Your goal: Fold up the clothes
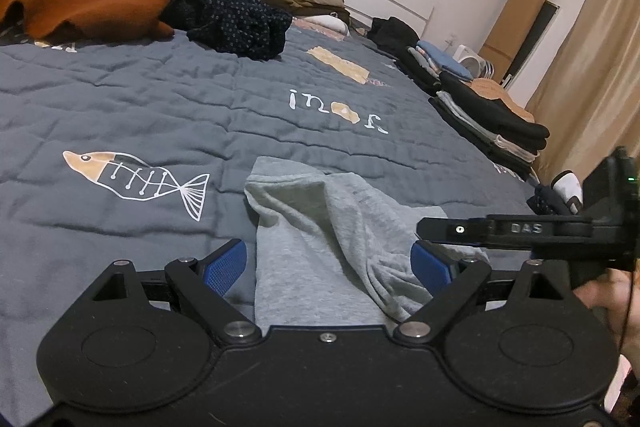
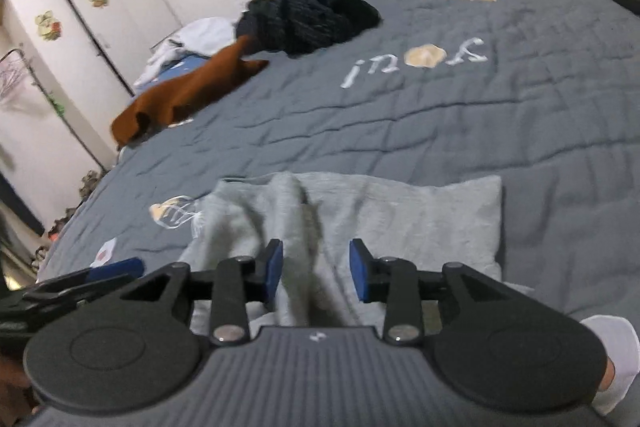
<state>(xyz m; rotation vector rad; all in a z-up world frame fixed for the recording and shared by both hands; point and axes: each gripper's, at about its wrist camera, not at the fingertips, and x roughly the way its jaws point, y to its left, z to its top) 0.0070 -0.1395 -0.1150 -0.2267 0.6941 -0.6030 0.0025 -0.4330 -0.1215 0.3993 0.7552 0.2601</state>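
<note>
Hovering over the grey garment at the near edge of the bed, your left hand-held gripper stands wide with the cloth lying loose between its pads, untouched. Your right hand-held gripper sits partly parted over a raised fold, gripping nothing. Farther off lie a rust garment, a dark heap and folded stacks.
</note>
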